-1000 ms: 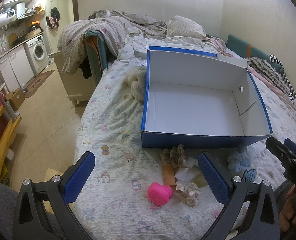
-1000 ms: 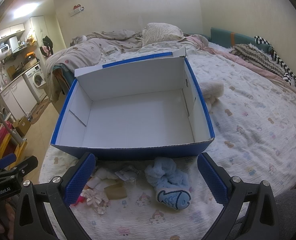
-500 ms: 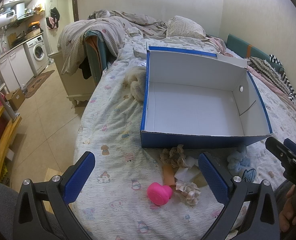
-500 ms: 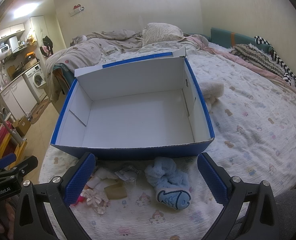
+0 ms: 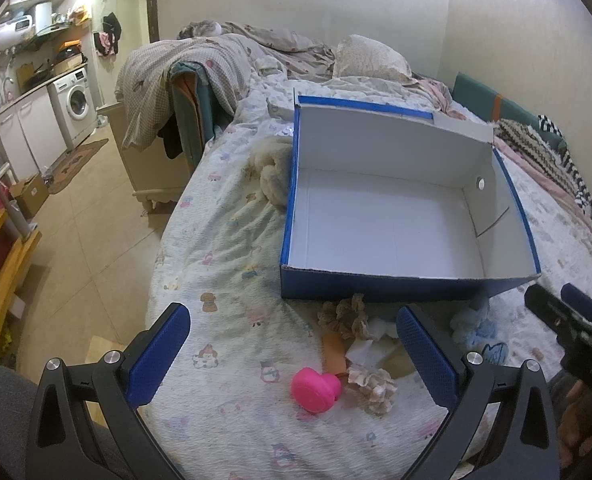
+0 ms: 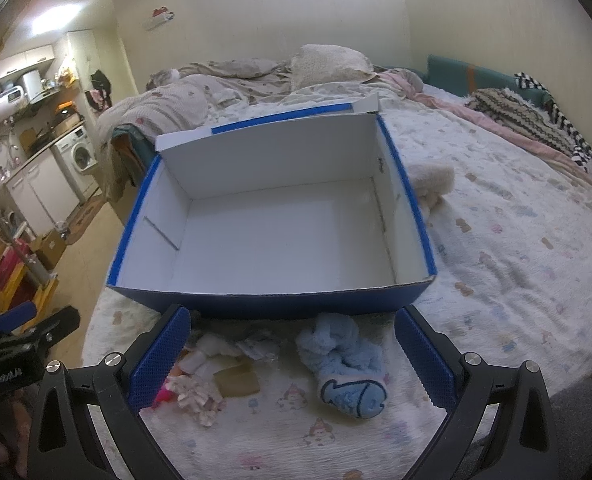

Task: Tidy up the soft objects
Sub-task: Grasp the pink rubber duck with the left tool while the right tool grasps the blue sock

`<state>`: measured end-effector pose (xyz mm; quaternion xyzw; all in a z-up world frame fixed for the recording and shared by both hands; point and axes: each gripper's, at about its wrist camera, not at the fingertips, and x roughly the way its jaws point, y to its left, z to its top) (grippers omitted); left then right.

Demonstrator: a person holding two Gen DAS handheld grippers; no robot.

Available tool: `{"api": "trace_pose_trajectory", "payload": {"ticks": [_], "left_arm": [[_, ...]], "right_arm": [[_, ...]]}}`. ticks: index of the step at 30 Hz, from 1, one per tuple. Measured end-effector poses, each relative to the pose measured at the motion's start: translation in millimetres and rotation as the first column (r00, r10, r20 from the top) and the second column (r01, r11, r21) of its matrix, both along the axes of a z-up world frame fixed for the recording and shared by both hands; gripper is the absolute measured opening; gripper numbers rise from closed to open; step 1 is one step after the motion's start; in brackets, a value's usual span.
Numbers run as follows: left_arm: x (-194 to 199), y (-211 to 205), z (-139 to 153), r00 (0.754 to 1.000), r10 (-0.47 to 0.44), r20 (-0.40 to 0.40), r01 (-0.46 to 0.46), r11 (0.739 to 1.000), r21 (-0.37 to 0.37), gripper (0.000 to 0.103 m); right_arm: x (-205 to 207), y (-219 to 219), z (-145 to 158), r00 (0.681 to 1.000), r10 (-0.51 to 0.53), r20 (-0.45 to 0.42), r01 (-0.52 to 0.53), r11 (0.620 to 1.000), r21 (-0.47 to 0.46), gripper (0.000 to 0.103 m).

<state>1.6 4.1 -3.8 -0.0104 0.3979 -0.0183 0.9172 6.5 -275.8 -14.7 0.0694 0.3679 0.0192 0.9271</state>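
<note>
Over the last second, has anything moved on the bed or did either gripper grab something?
Nothing visibly changed. The left gripper and right gripper both hang open and empty over the bed, the blue box holds nothing, and the pink toy, the scrunchies and the blue fish plush lie where they were in front of it.

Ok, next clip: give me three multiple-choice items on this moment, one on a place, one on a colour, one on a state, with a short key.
1. Where is the light blue fish-print cloth?
A. inside the box
B. on the bed in front of the box
C. on the floor

2. What colour is the outside of the box?
A. blue
B. red
C. green

3. What does the right gripper hold?
A. the cloth
B. a scrunchie
C. nothing, it is open

Key: B, it lies on the sheet before the box's front wall; A, the front wall is blue; C, its fingers stand apart.
</note>
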Motion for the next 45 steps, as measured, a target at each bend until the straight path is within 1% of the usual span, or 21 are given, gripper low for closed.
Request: {"api": "trace_pose_trajectory", "payload": {"ticks": [8, 13, 17, 20, 21, 23, 25, 26, 27, 28, 29, 31, 35, 37, 38, 39, 40, 41, 42, 43, 45], "left_arm": [[4.2, 2.7, 8.2, 1.0, -0.006, -0.013, 0.006, 1.0, -0.006, 0.103], [16.9, 10.6, 6.5, 0.998, 0.022, -0.064, -0.021, 1.0, 0.015, 0.103], [29.0, 12.7, -6.4, 0.989, 0.04, -0.145, -0.036, 0.999, 0.025, 0.103], [39.2, 11.7, -23.2, 0.97, 0.043, -0.24, -0.041, 0.999, 0.015, 0.101], [42.9, 11.7, -29.2, 0.961, 0.045, -0.273, -0.044, 0.999, 0.009, 0.1], [48.1, 11.7, -39.4, 0.947, 0.048, -0.319, -0.051, 0.999, -0.003, 0.092], [53.3, 16.0, -51.1, 0.93, 0.056, -0.364, -0.073, 0.997, -0.033, 0.09], [55.1, 17.8, -57.1, 0.92, 0.063, -0.388, -0.088, 0.995, -0.046, 0.082], [57.3, 19.9, -63.9, 0.907, 0.069, -0.416, -0.103, 0.993, -0.06, 0.078], [59.5, 22.1, -72.7, 0.887, 0.067, -0.456, -0.116, 0.99, -0.081, 0.071], [60.7, 23.2, -80.2, 0.872, 0.061, -0.486, -0.123, 0.987, -0.098, 0.067], [59.4, 22.5, -94.2, 0.84, 0.05, -0.541, -0.135, 0.984, -0.119, 0.066], [51.9, 16.1, -110.7, 0.802, 0.01, -0.597, -0.128, 0.979, -0.156, 0.066], [49.8, 10.5, -120.2, 0.778, -0.011, -0.629, -0.12, 0.979, -0.165, 0.066], [49.4, 8.5, -123.9, 0.77, -0.015, -0.638, -0.116, 0.98, -0.164, 0.063], [49.3, 6.9, -127.1, 0.764, -0.017, -0.645, -0.113, 0.981, -0.16, 0.058], [49.6, 5.8, -131.4, 0.761, -0.024, -0.649, -0.109, 0.981, -0.163, 0.043], [49.7, 5.6, -133.3, 0.757, -0.033, -0.653, -0.107, 0.979, -0.174, 0.04], [49.0, 4.6, -132.7, 0.759, -0.033, -0.65, -0.101, 0.981, -0.167, 0.04], [48.9, 3.1, -132.7, 0.762, -0.037, -0.647, -0.086, 0.984, -0.158, 0.037], [46.7, -0.2, -128.7, 0.78, -0.041, -0.624, -0.056, 0.989, -0.135, 0.037]], "right_arm": [[6.1, -7.6, 16.7, 0.999, 0.03, -0.023, -0.029, 0.999, 0.041, 0.103], [16.1, -16.6, 24.7, 0.996, 0.063, -0.056, -0.061, 0.997, 0.044, 0.103], [27.2, -23.2, 16.2, 0.992, 0.077, -0.102, -0.076, 0.997, 0.02, 0.103], [33.5, -31.0, 1.0, 0.988, 0.059, -0.141, -0.052, 0.997, 0.052, 0.103], [34.8, -33.1, -4.9, 0.987, 0.05, -0.155, -0.04, 0.997, 0.063, 0.103], [36.3, -37.8, -17.9, 0.983, 0.033, -0.183, -0.019, 0.996, 0.082, 0.103], [37.3, -41.7, -28.4, 0.976, 0.019, -0.218, 0.003, 0.995, 0.098, 0.103], [38.4, -42.9, -31.7, 0.972, 0.011, -0.235, 0.012, 0.995, 0.098, 0.103], [39.0, -43.4, -33.7, 0.97, 0.007, -0.243, 0.017, 0.995, 0.097, 0.103], [39.0, -43.3, -34.5, 0.97, 0.007, -0.245, 0.017, 0.995, 0.097, 0.103], [38.9, -42.6, -34.4, 0.97, 0.008, -0.244, 0.016, 0.995, 0.097, 0.103], [39.3, -42.0, -35.3, 0.97, 0.011, -0.244, 0.011, 0.996, 0.091, 0.103], [41.0, -35.6, -37.2, 0.967, 0.019, -0.256, -0.002, 0.998, 0.065, 0.103], [42.0, -33.8, -38.1, 0.966, 0.02, -0.258, -0.005, 0.998, 0.061, 0.103], [42.1, -34.2, -38.3, 0.966, 0.019, -0.259, -0.003, 0.998, 0.064, 0.103], [42.7, -35.6, -38.5, 0.965, 0.018, -0.26, 0.0, 0.997, 0.073, 0.103], [43.7, -37.5, -38.9, 0.965, 0.017, -0.263, 0.006, 0.996, 0.085, 0.103], [45.0, -41.3, -40.1, 0.963, 0.012, -0.27, 0.017, 0.995, 0.103, 0.103], [46.4, -45.3, -41.4, 0.961, 0.006, -0.278, 0.028, 0.993, 0.118, 0.103], [47.7, -49.8, -43.4, 0.957, -0.002, -0.29, 0.043, 0.99, 0.137, 0.103], [50.7, -61.5, -49.9, 0.945, -0.014, -0.326, 0.081, 0.978, 0.193, 0.103]]}}
